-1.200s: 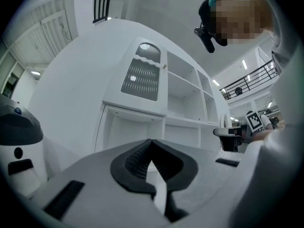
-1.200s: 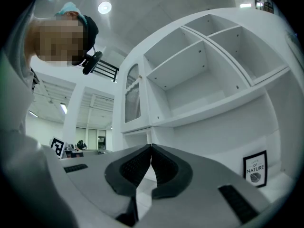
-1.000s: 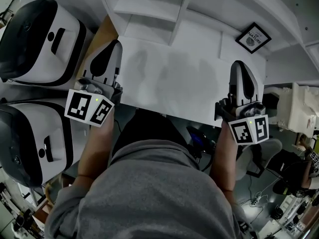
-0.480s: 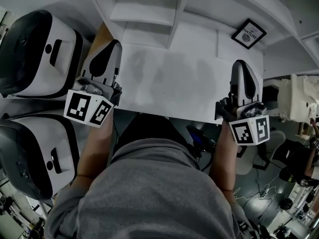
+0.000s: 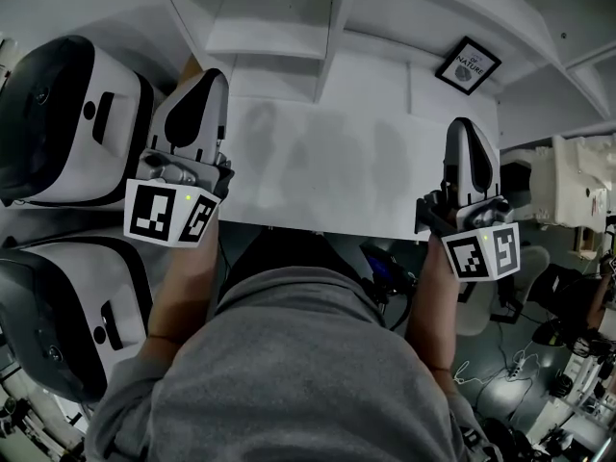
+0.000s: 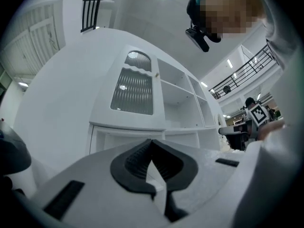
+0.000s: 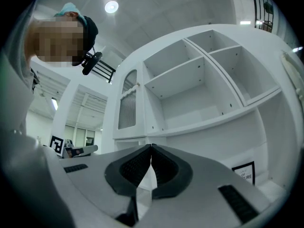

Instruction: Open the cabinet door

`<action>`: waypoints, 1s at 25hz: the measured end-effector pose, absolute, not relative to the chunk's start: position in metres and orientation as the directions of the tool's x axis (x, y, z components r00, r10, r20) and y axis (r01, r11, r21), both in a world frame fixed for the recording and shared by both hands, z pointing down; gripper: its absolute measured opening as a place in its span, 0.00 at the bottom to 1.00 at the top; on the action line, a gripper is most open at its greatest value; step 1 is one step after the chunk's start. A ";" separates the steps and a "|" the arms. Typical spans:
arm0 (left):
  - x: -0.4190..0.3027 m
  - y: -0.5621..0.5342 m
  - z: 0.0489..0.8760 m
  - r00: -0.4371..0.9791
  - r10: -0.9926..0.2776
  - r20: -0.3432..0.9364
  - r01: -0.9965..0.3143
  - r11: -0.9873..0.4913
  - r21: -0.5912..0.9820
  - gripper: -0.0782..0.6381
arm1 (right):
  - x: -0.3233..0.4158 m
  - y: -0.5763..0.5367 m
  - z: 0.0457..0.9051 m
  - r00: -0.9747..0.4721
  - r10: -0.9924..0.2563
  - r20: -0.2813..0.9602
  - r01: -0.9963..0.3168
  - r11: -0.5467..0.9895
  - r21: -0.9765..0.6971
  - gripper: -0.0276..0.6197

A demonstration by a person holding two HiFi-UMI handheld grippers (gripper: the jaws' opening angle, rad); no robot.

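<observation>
— White cabinet; where's the cabinet door?
— At twelve o'clock above the left gripper, ribbed pane, closed. Those jaws are pressed together, empty.
— And the right gripper?
— Jaws together too, nothing held; door at eleven o'clock.

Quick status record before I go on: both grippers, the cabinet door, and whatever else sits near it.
left gripper: jaws together, nothing between them
right gripper: jaws together, nothing between them
cabinet door: ribbed glass panel with arched top, looks closed; neither gripper touches it
knob: small, at the door's right edge
open shelves: right of the door
framed picture: on the white counter, toward the right gripper's side
appliances: two white-and-black units, beside the left gripper in the head view
</observation>
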State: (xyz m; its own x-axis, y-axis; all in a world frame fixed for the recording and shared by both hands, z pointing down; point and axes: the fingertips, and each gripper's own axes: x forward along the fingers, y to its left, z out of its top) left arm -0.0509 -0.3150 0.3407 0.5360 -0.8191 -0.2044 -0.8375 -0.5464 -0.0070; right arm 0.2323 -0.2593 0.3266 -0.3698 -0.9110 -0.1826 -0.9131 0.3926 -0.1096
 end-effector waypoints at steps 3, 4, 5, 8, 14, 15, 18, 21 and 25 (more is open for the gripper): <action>-0.049 -0.317 0.329 0.543 -0.809 -0.226 -0.833 -0.553 -0.023 0.12 | 0.234 -0.259 0.322 -0.364 -0.913 -0.186 -0.917 0.386 -0.098 0.08; -0.048 -0.317 0.324 0.546 -0.804 -0.236 -0.830 -0.557 -0.026 0.12 | 0.234 -0.258 0.321 -0.362 -0.913 -0.186 -0.919 0.384 -0.094 0.08; -0.048 -0.316 0.319 0.549 -0.798 -0.246 -0.828 -0.560 -0.031 0.12 | 0.234 -0.258 0.319 -0.360 -0.914 -0.187 -0.920 0.381 -0.089 0.08; -0.050 -0.311 0.299 0.560 -0.781 -0.276 -0.823 -0.564 -0.073 0.12 | 0.238 -0.255 0.316 -0.349 -0.918 -0.189 -0.927 0.368 -0.075 0.08; -0.044 -0.298 0.245 0.574 -0.731 -0.370 -0.815 -0.555 -0.167 0.12 | 0.250 -0.252 0.309 -0.322 -0.925 -0.200 -0.939 0.339 -0.057 0.08; -0.040 -0.296 0.236 0.578 -0.720 -0.384 -0.812 -0.552 -0.188 0.12 | 0.251 -0.253 0.309 -0.320 -0.925 -0.203 -0.939 0.338 -0.057 0.08; -0.029 -0.298 0.217 0.596 -0.692 -0.408 -0.801 -0.551 -0.235 0.12 | 0.251 -0.254 0.309 -0.324 -0.923 -0.207 -0.938 0.343 -0.059 0.08; -0.016 -0.300 0.202 0.618 -0.666 -0.418 -0.782 -0.575 -0.239 0.12 | 0.251 -0.254 0.307 -0.332 -0.920 -0.210 -0.936 0.349 -0.049 0.08; -0.001 -0.295 0.175 0.632 -0.627 -0.456 -0.770 -0.576 -0.274 0.12 | 0.251 -0.257 0.300 -0.339 -0.913 -0.227 -0.935 0.354 -0.026 0.08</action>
